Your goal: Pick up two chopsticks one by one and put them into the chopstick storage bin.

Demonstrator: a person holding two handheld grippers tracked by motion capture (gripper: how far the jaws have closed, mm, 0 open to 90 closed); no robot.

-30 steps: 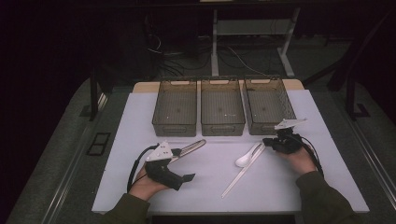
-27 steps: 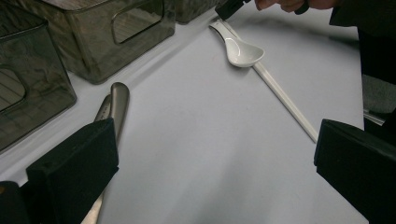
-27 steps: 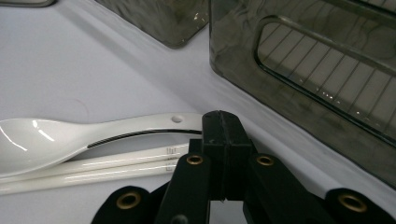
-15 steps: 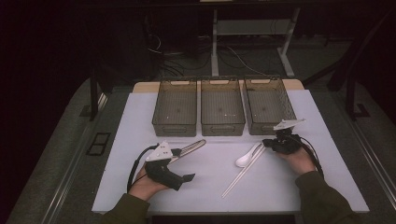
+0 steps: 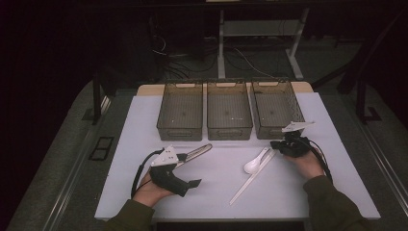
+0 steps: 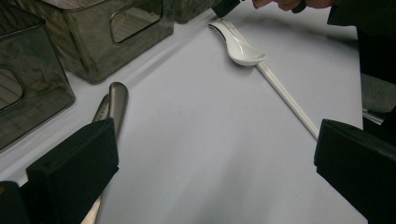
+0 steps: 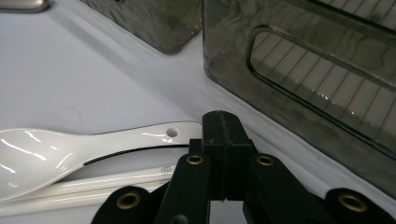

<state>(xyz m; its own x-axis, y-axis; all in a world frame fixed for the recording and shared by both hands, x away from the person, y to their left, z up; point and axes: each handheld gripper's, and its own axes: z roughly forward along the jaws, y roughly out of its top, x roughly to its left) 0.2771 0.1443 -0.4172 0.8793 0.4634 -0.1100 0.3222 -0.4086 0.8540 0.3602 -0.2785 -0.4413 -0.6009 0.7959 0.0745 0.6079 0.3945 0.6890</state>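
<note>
Our right gripper (image 7: 223,154), jaws pressed together on nothing, sits at the handle end of the white spoon (image 7: 70,149). The spoon's long axis runs away to its left. Our left gripper (image 6: 210,177) stands wide, farther off.

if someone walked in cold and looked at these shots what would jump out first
Probably the three smoky see-through bins lined up side by side at the far end of the white table. Next, the white spoon lying against white chopsticks right of centre, with the shut right gripper at the spoon's handle end. On the left, the left gripper rests with jaws wide apart beside silver tongs.
</note>
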